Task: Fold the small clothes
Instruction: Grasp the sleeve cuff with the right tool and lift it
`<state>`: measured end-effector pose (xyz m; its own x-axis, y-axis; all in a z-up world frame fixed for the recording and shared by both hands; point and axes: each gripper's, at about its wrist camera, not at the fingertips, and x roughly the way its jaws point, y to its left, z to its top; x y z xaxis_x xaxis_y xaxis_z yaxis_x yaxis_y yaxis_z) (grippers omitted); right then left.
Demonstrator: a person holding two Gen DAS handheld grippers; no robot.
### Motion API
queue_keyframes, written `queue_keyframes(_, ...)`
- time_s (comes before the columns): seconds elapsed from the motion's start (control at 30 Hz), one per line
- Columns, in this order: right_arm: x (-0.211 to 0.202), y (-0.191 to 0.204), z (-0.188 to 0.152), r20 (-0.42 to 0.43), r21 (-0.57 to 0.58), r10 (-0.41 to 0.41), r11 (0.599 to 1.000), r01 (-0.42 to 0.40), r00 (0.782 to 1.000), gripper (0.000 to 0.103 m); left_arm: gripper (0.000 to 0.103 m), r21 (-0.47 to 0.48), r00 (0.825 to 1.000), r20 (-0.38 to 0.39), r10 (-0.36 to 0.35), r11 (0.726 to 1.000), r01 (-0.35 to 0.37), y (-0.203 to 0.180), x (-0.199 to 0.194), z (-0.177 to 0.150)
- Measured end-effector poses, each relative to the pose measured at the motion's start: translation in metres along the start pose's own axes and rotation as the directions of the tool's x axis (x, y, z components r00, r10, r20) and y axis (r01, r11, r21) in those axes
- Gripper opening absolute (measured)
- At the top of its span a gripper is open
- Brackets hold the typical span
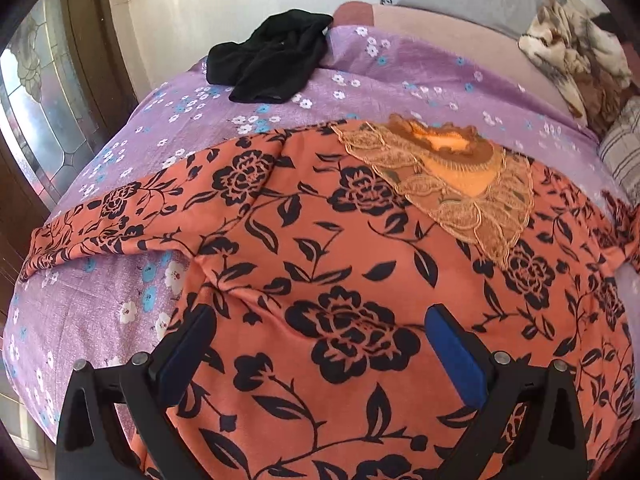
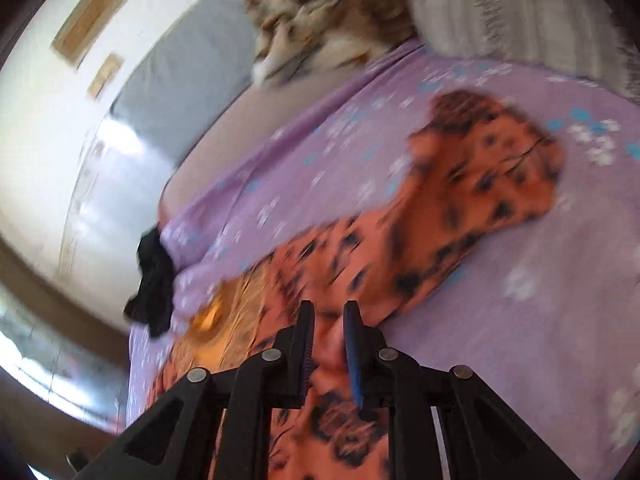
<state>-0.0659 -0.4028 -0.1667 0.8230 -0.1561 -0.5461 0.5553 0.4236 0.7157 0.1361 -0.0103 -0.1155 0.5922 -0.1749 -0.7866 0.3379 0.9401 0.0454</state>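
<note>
**A:** Where is the garment lying?

**Me:** The orange dress [image 1: 360,280] with black roses is lying spread flat on the bed [image 1: 400,68], over the purple flowered sheet. Its lace neckline [image 1: 448,184] is sitting on the far side, toward the right, and one sleeve [image 1: 100,220] is stretching out to the left.

**A:** What are your left tongs doing?

**Me:** My left tongs [image 1: 320,344] are hovering over the near part of the dress, spread wide, with nothing between the blue pads [image 1: 452,348]. I cannot tell whether the fingers are touching the cloth.

**A:** And the right ones?

**Me:** The right wrist view is blurring heavily. My right tongs [image 2: 328,344] are standing only narrowly parted, over the dress near its shoulder. Orange cloth is showing in the gap, but the pads do not seem to be pressing on it, so I am not calling it a pinch. The right sleeve [image 2: 480,184] is lying out on the sheet, farther from me.

**A:** Anything else on the bed?

**Me:** A black garment [image 1: 268,64] is lying crumpled at the far left edge, well apart from the dress. A brown and white blanket [image 1: 576,48] is bunching at the far right, with a striped pillow [image 1: 624,148] just beside it.
</note>
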Motion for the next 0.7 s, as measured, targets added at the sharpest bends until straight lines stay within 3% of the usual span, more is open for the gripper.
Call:
queue_keyframes(0.03, -0.002, -0.007, 0.006, -0.005, 0.046, 0.011, 0.999, -0.010, 1.000, 0.058, 0.103, -0.006, 1.000, -0.002, -0.007, 1.000, 0.007, -0.003, 0.000, 0.000)
queue_keyframes(0.07, -0.005, -0.016, 0.009, 0.013, 0.096, -0.005, 0.995, 0.004, 1.000, 0.090, 0.103, -0.013, 1.000, -0.003, -0.013, 1.000, 0.013, -0.004, 0.001, 0.001)
queue_keyframes(0.1, -0.007, -0.023, 0.013, 0.042, 0.144, -0.026, 0.989, 0.019, 0.999, 0.093, 0.103, -0.020, 1.000, -0.003, -0.016, 1.000, 0.016, -0.006, 0.001, 0.001)
queue_keyframes(0.17, -0.010, -0.027, 0.026, 0.096, 0.179, -0.007, 0.984, -0.011, 0.995, 0.093, 0.103, -0.032, 1.000, -0.012, -0.021, 0.999, 0.020, -0.010, 0.004, 0.002)
queue_keyframes(0.2, -0.009, -0.026, 0.035, 0.110, 0.174, -0.033, 0.985, 0.013, 0.993, 0.093, 0.103, -0.031, 1.000, -0.018, -0.019, 0.999, 0.019, -0.012, 0.006, 0.001)
queue_keyframes(0.3, -0.001, -0.013, 0.082, 0.184, 0.130, -0.196, 0.976, 0.174, 0.963, 0.093, 0.103, 0.006, 1.000, -0.016, 0.004, 1.000, -0.004, -0.020, 0.010, 0.000)
queue_keyframes(0.4, 0.021, -0.022, 0.129, 0.075, 0.163, -0.361, 0.924, 0.346, 0.930, 0.093, 0.103, 0.046, 1.000, 0.001, -0.006, 0.999, 0.006, -0.026, 0.008, -0.001)
queue_keyframes(0.47, 0.045, -0.037, 0.142, -0.027, 0.169, -0.459, 0.874, 0.456, 0.888, 0.093, 0.103, 0.053, 1.000, 0.006, -0.012, 0.999, 0.012, -0.027, 0.008, 0.002)
queue_keyframes(0.53, 0.075, -0.054, 0.139, -0.156, 0.126, -0.479, 0.858, 0.498, 0.864, 0.093, 0.103, 0.032, 1.000, -0.002, -0.028, 0.999, 0.028, -0.024, 0.010, 0.006)
queue_keyframes(0.6, 0.081, -0.048, 0.131, -0.099, 0.033, -0.525, 0.848, 0.530, 0.846, 0.092, 0.103, -0.007, 0.998, -0.014, -0.057, 0.998, 0.057, -0.020, 0.012, 0.010)
queue_keyframes(0.63, 0.079, -0.043, 0.126, -0.070, 0.004, -0.527, 0.849, 0.529, 0.847, 0.091, 0.103, -0.030, 0.997, -0.018, -0.071, 0.997, 0.071, -0.017, 0.013, 0.012)
queue_keyframes(0.67, 0.077, -0.038, 0.122, -0.050, -0.022, -0.492, 0.871, 0.491, 0.869, 0.081, 0.103, -0.051, 0.996, -0.020, -0.083, 0.995, 0.082, -0.013, 0.013, 0.014)
queue_keyframes(0.7, 0.077, -0.034, 0.120, -0.040, -0.051, -0.410, 0.912, 0.408, 0.911, 0.068, 0.103, -0.066, 0.996, -0.021, -0.091, 0.994, 0.089, -0.011, 0.013, 0.015)
